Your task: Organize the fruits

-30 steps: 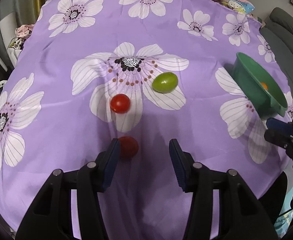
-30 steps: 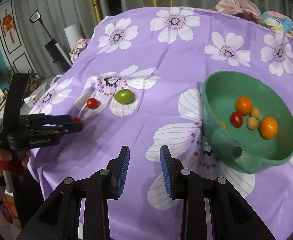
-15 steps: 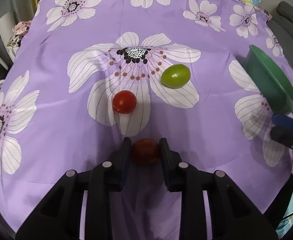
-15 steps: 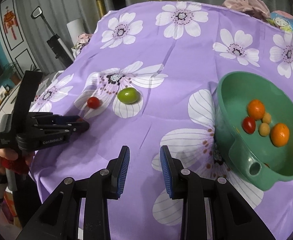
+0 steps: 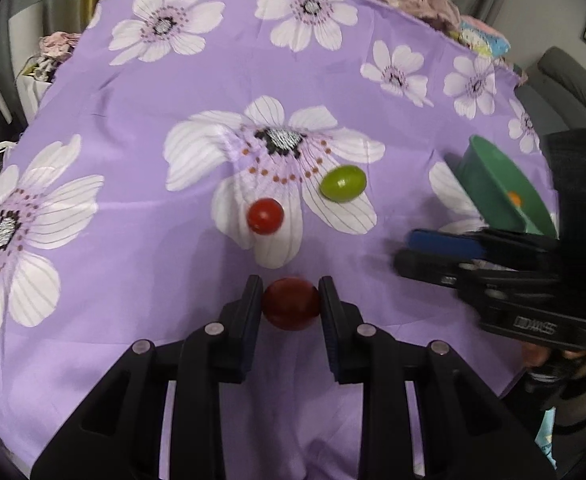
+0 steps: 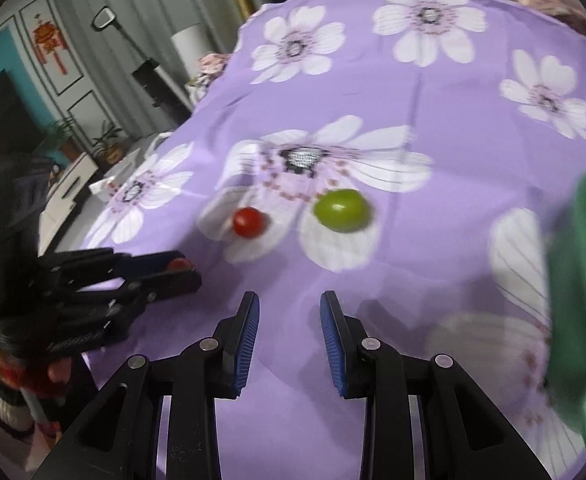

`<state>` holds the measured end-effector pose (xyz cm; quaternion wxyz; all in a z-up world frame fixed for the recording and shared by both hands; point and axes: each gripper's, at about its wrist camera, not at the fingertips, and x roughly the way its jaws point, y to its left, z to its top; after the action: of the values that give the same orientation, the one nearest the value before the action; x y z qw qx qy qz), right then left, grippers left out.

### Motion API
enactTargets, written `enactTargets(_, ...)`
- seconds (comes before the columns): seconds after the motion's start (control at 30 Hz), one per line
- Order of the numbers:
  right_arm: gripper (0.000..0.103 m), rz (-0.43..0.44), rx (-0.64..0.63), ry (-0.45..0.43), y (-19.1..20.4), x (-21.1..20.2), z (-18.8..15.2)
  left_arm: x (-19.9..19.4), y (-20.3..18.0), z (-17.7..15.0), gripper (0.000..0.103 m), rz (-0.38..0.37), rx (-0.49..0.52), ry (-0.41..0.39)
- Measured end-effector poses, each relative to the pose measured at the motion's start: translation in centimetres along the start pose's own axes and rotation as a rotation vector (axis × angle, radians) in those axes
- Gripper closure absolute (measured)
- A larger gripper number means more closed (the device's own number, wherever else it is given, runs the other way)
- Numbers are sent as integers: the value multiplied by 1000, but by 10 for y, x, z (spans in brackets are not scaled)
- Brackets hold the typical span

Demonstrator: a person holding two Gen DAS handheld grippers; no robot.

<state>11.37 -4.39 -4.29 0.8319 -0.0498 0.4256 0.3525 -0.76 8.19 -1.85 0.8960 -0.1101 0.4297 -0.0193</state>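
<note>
Left claw (image 5: 291, 300): I am clamping a dark red tomato (image 5: 291, 303) near the desk's near edge.
Right claw (image 6: 289, 316): I am holding it together, empty, pointing toward the green fruit (image 6: 341, 210).
Bowl (image 5: 493, 188): sitting toward the desk's right edge, rightward of my left claw.
Loose: small tomato (image 5: 265, 216) lying mid-desk, left of the green fruit.

Dark red tomato (image 5: 291, 304) clamped, red tomato (image 5: 265, 216), green fruit (image 5: 343, 183) on cloth
</note>
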Motion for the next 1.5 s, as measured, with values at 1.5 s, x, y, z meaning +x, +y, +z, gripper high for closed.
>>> enactTargets(1.5,72,2,-12,34,15,3,2,-14,6,6,75,-6,3,-60)
